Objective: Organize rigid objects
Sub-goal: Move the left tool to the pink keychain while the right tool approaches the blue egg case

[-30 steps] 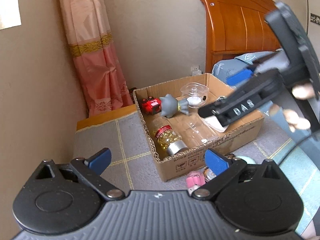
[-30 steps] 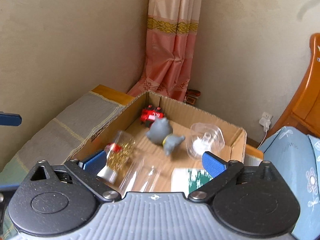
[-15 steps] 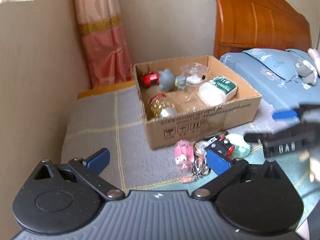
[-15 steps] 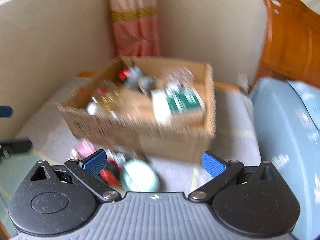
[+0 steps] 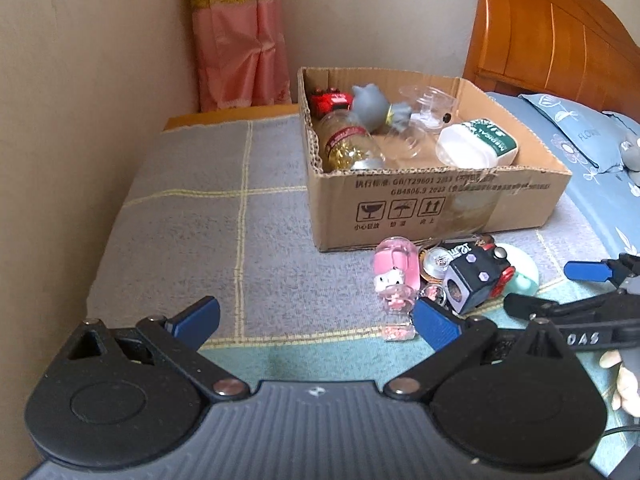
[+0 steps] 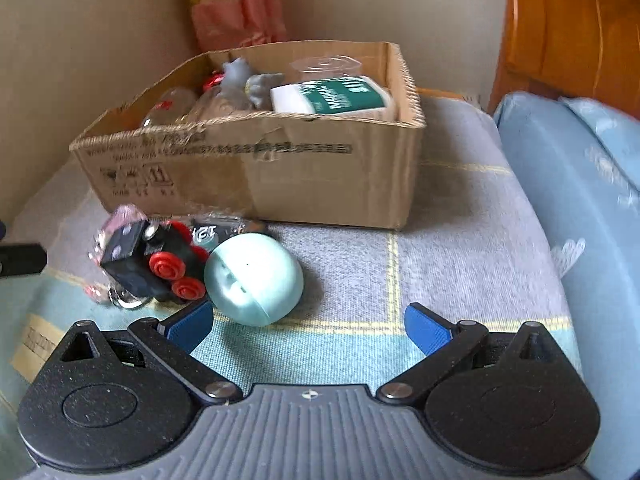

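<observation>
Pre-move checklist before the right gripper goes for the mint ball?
1. Right gripper open, nothing held: ok.
2. Mint ball between its fingers: not ok, it sits by the left fingertip, off centre.
3. Ball clear of neighbours: not ok, the black cube lies against it.
4. Left gripper open and out of the way: ok.
5. Room in the box: cannot tell, it already holds a bottle and a white tub.

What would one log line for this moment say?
left gripper: open, empty | right gripper: open, empty, near mint ball | cardboard box: part filled | loose toys in front of box
</observation>
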